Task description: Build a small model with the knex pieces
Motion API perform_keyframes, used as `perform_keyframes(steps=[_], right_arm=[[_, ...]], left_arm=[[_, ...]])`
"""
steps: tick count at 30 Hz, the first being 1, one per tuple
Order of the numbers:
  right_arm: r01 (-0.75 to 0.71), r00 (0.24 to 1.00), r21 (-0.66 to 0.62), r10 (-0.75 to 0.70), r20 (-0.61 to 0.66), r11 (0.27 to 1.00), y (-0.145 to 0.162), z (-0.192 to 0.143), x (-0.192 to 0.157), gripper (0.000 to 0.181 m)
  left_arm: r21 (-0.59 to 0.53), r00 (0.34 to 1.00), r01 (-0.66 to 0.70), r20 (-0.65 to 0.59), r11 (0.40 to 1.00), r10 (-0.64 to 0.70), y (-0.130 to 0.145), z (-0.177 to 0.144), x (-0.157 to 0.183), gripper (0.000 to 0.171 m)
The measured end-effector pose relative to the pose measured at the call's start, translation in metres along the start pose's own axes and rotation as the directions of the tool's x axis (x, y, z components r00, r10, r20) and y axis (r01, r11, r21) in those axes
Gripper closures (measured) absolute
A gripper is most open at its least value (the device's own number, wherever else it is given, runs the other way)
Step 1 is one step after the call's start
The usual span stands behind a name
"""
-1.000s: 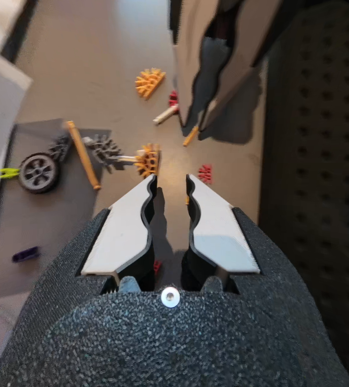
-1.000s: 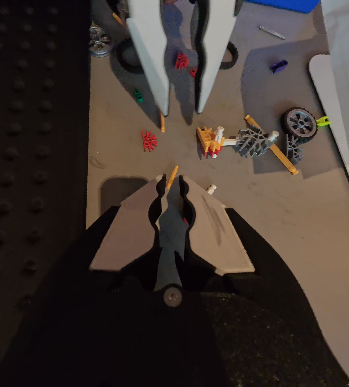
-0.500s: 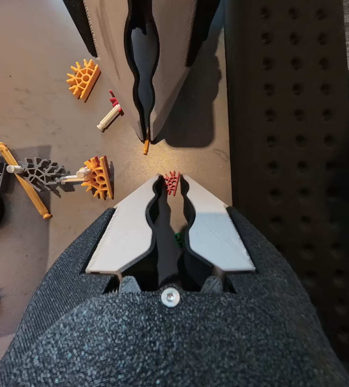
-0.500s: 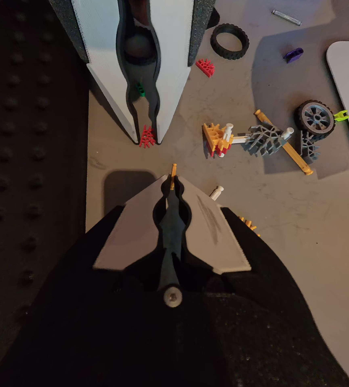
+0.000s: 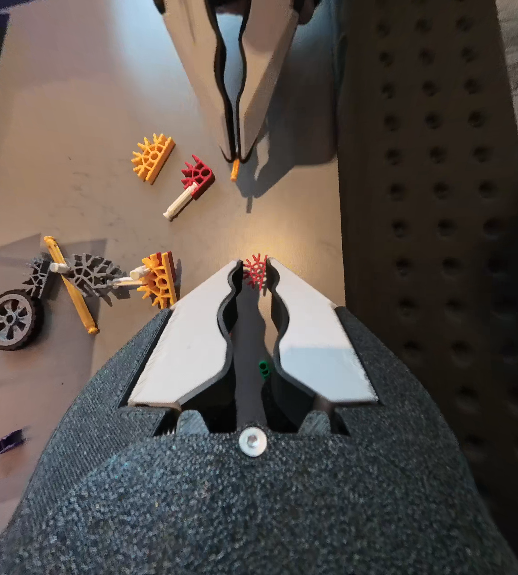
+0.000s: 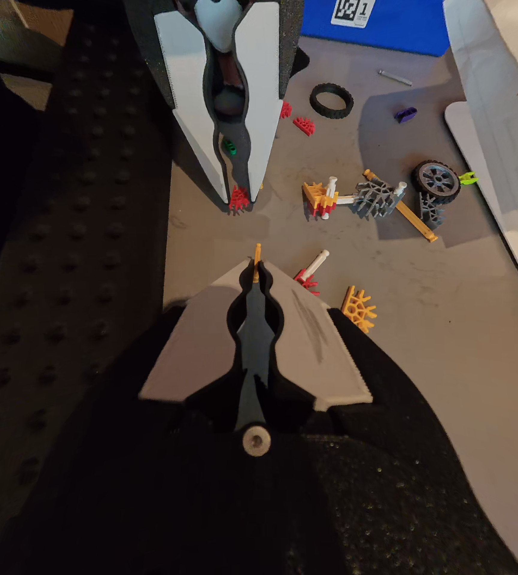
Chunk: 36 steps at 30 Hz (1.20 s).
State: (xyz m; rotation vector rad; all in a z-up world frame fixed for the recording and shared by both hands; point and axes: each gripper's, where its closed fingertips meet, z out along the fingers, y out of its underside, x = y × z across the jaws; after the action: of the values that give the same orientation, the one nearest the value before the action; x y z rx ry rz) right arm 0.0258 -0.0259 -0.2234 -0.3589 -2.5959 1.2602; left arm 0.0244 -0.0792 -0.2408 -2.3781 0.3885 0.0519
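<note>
Left gripper (image 5: 254, 264) fingertips nipped on a red spoked connector (image 5: 255, 271) just above the grey table (image 5: 64, 93), right gripper (image 6: 257, 264) pinched tight on a short orange rod (image 6: 257, 252), tips facing, near but apart, wheeled toy assembly (image 6: 375, 196) off to the side, green clip (image 5: 263, 368) beneath the left fingers.

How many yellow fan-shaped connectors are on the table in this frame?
2. The loose yellow connector lies beside the right gripper; the second yellow connector is fixed on the grey-and-white assembly. The grippers may hide more.
</note>
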Motion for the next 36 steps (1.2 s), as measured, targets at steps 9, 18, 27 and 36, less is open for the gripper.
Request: perform_keyframes(steps=[9,18,27,36], right_arm=[[0.037,0.999,0.084,-0.037,0.004,0.996,-0.013,-0.004,-0.012,0.18],[0.033,0.999,0.065,-0.035,0.028,0.997,-0.009,0.0,-0.019,0.18],[0.035,0.998,0.087,-0.038,0.041,0.996,-0.014,0.003,-0.023,0.18],[0.023,0.999,0.115,-0.029,0.046,0.993,-0.017,0.001,-0.022,0.18]], left_arm=[[0.14,0.999,0.019,-0.028,0.99,-0.015,-0.024,0.0,0.012,0.159],[0.187,0.996,0.071,-0.067,0.98,-0.059,-0.03,0.004,0.019,0.159],[0.236,0.997,0.076,-0.05,0.969,-0.066,-0.037,0.0,0.016,0.159],[0.272,0.996,0.088,-0.039,0.958,-0.081,-0.041,-0.004,0.011,0.159]])
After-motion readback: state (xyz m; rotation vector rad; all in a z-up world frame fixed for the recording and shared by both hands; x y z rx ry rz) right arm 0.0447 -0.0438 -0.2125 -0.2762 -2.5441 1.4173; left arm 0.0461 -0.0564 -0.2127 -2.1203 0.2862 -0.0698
